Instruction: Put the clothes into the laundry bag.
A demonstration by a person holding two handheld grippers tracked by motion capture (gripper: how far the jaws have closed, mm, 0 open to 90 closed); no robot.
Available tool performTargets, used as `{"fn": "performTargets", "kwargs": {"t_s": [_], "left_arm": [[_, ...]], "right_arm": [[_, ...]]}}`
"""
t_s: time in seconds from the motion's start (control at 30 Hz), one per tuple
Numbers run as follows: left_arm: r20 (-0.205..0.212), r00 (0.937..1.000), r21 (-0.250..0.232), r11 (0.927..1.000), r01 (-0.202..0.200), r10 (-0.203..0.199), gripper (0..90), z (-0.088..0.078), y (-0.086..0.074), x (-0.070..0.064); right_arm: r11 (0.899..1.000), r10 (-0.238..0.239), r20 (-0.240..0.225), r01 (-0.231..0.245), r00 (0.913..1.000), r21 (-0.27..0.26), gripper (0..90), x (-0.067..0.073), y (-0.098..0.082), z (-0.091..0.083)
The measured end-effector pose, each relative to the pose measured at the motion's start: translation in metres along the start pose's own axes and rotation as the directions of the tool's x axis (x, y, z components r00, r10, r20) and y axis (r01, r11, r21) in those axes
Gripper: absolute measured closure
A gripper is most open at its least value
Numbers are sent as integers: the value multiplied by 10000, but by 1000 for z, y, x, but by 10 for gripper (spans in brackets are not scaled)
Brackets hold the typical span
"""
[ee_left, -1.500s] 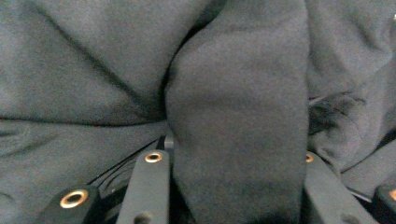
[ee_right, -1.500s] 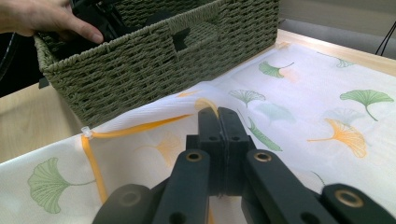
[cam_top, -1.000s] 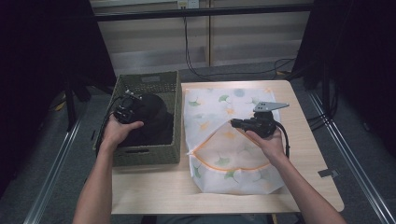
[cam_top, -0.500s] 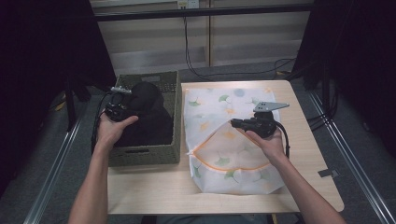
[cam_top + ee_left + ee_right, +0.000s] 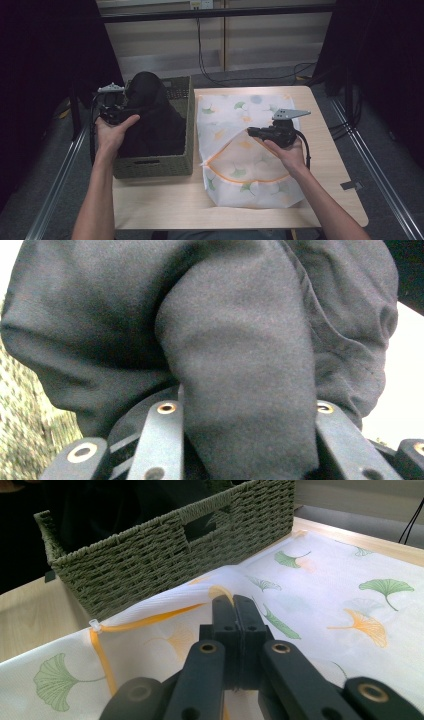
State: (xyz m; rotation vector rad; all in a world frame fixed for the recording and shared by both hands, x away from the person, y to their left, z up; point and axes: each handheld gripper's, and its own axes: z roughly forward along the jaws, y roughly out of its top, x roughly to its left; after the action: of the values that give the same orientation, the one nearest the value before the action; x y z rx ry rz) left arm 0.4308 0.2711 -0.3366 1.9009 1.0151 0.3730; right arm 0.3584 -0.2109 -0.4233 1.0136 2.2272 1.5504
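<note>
A black garment (image 5: 155, 120) hangs bunched above the green woven basket (image 5: 150, 165) at the table's left, its lower part still inside. My left gripper (image 5: 127, 106) is shut on its upper left side; in the left gripper view the dark cloth (image 5: 240, 340) bulges between the two jaws of the left gripper (image 5: 245, 440). A white mesh laundry bag (image 5: 240, 110) with a ginkgo-leaf print lies flat to the right of the basket. My right gripper (image 5: 251, 131) is shut on the bag's upper edge by the orange zipper (image 5: 150, 620), its tips (image 5: 234, 602) pinching the raised fabric.
The basket (image 5: 165, 550) stands right against the bag's left edge. Bare wooden table (image 5: 165, 205) lies in front of both. A cable (image 5: 305, 150) trails from the right gripper. Metal rails (image 5: 55, 180) run along the table's sides, and dark curtains hang behind.
My left gripper has risen and drawn the black garment up out of the basket. The right gripper and the bag have not moved.
</note>
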Motion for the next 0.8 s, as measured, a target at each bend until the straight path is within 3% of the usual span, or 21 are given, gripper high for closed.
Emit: {"fn": "performTargets", "kwargs": {"t_s": [0.17,0.27,0.3,0.6,0.8], "left_arm": [[54,10000,-601,9982,83,-80,667,-10,8,-3],[23,10000,-687,9976,-22,24,667,-14,10,-3],[83,10000,-972,9953,-16,24,667,-17,12,-4],[31,9998,-1486,9887,-212,219,666,-31,22,-9],[101,9989,-2029,9783,-420,450,666,-44,35,-16]], "right_arm": [[10000,12,34,-11,10000,-61,900,0,0,-1],[10000,19,29,-19,10000,-72,900,0,1,-2],[10000,17,29,-17,10000,-75,900,0,1,-2],[9999,17,40,-17,10000,-100,900,0,1,-2],[9999,25,40,-25,10000,-98,900,0,1,-3]]}}
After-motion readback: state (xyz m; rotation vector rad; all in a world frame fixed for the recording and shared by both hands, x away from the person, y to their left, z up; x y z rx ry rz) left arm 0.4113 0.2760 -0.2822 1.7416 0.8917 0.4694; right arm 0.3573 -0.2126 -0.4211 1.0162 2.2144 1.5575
